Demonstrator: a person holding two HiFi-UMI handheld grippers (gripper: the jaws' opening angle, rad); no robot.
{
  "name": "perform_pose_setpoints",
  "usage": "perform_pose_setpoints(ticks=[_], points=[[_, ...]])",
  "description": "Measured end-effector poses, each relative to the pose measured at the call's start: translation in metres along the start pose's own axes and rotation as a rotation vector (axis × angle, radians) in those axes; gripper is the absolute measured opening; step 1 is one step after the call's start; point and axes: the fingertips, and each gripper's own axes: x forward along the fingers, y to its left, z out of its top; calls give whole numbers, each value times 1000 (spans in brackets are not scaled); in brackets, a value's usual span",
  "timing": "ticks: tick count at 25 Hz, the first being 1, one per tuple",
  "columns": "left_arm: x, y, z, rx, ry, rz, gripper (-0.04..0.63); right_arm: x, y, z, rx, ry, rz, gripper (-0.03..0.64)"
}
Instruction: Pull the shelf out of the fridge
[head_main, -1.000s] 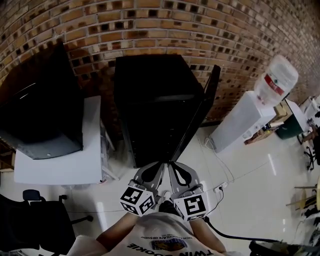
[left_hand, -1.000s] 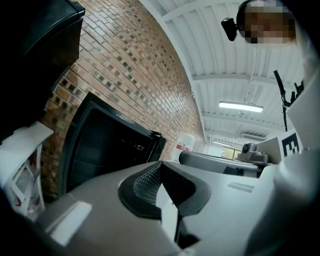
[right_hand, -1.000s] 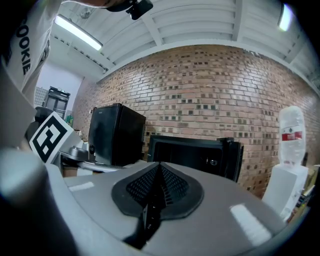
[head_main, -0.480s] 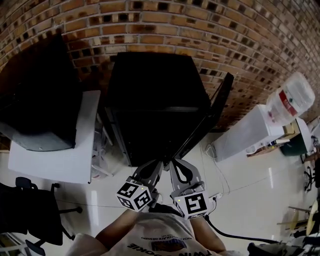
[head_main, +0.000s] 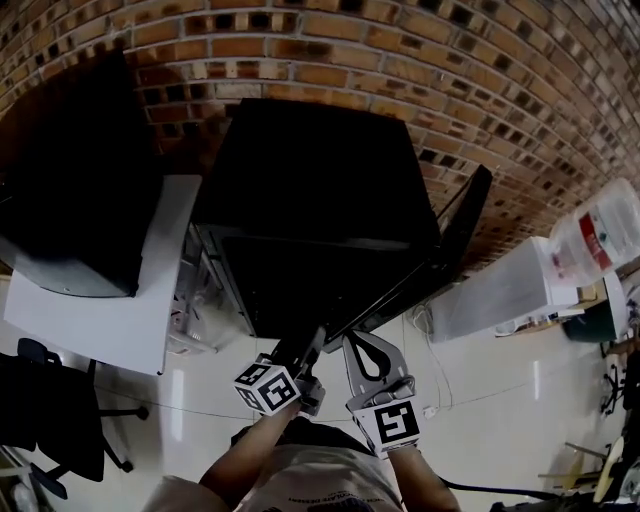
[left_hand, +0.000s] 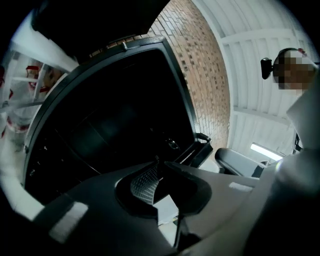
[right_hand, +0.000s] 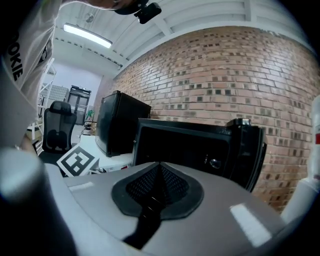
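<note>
We face the open fridge (head_main: 310, 190).
Our left gripper (head_main: 314, 338) and right gripper (head_main: 352, 344) hover side by side just near of its mouth, both with fingers clenched on nothing. The door (head_main: 455, 240) stands open to the right. We cannot make out the shelf in the dark interior.

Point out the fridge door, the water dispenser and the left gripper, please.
fridge door (right_hand: 247, 155): right gripper view, its dark face.
water dispenser (head_main: 500, 290): head view, its white cabinet.
left gripper (left_hand: 156, 164): left gripper view, between its shut tips.
</note>
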Motion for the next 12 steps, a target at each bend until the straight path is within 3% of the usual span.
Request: perform_pose_setpoints(ticks=[8,12], points=[[25,81,-11,-157,-152,78,41,22,-16,-21,-14,28,55,5],[34,118,-16,-166,-179,131,59,37,-16,-27,-14,37,88,5]])
